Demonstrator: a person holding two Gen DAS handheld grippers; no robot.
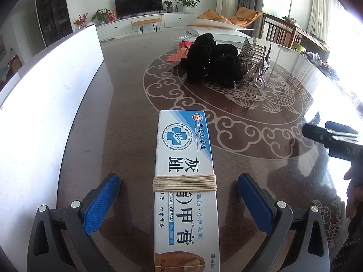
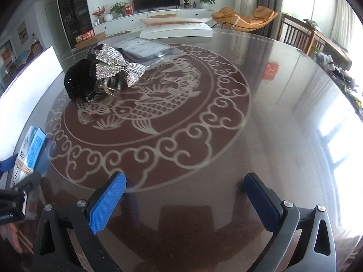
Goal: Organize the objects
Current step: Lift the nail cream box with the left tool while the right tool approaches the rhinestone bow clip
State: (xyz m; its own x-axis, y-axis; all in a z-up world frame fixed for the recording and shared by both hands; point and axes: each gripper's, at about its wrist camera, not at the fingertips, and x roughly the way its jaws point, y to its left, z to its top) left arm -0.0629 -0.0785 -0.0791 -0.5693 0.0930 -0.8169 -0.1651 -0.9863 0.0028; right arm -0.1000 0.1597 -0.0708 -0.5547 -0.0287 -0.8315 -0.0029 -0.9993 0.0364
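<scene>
A long white and blue nail cream box (image 1: 185, 170) with beige string wound around it lies on the dark round table (image 1: 127, 117), lengthwise between the fingers of my left gripper (image 1: 178, 183). The jaws stand wide open, well clear of the box on both sides. The box also shows at the left edge of the right wrist view (image 2: 31, 149). My right gripper (image 2: 185, 183) is open and empty over bare table. A black fabric hair accessory (image 1: 211, 64) with a silver claw clip (image 1: 256, 68) lies further back at the table's centre; in the right wrist view it (image 2: 81, 79) carries a silver bow (image 2: 115, 65).
A white box wall (image 1: 47, 104) stands along the table's left side. A flat white box (image 2: 179, 30) and a clear plastic bag (image 2: 147, 48) lie at the far edge. Red packets (image 1: 179, 51) lie behind the black accessory. Chairs stand at the right.
</scene>
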